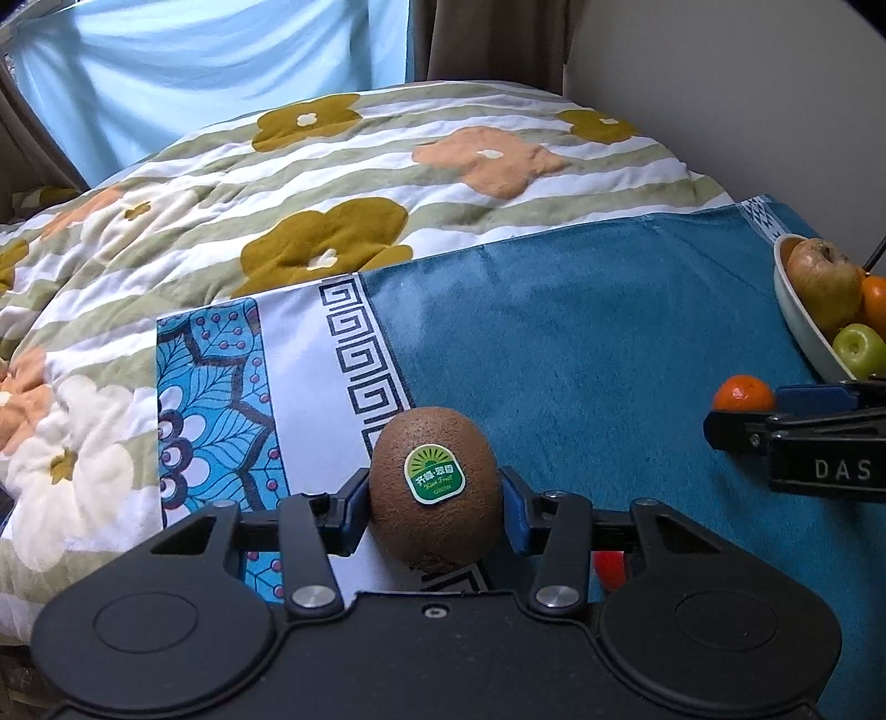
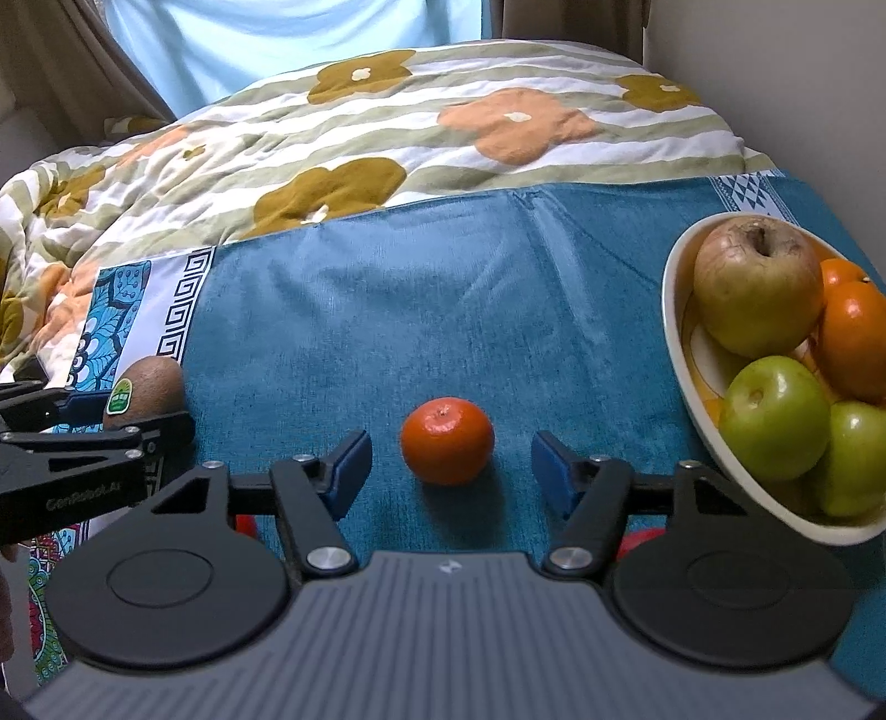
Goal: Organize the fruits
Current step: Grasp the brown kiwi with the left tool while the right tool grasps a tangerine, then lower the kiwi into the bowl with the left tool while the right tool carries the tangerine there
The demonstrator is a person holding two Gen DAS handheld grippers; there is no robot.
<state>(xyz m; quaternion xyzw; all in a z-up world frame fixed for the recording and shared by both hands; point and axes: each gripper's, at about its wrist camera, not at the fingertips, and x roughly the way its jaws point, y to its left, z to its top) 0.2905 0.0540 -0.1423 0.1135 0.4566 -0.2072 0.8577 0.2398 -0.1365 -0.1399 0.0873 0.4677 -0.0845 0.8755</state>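
Observation:
My left gripper [image 1: 436,501] is shut on a brown kiwi [image 1: 436,484] with a green sticker, held over the patterned edge of the blue cloth; the kiwi also shows in the right wrist view [image 2: 147,392]. My right gripper [image 2: 449,471] is open, its blue pads on either side of a small orange mandarin [image 2: 447,440] that rests on the blue cloth [image 2: 443,310], not touching it. The mandarin also shows in the left wrist view [image 1: 743,393]. A white bowl [image 2: 678,327] at the right holds a yellowish apple [image 2: 756,285], oranges [image 2: 853,340] and green apples [image 2: 775,423].
A flowered quilt [image 2: 387,138] covers the bed behind the blue cloth. Something red [image 1: 609,567] lies under the left gripper, mostly hidden. A wall stands at the right and a light blue curtain [image 2: 288,39] hangs at the back.

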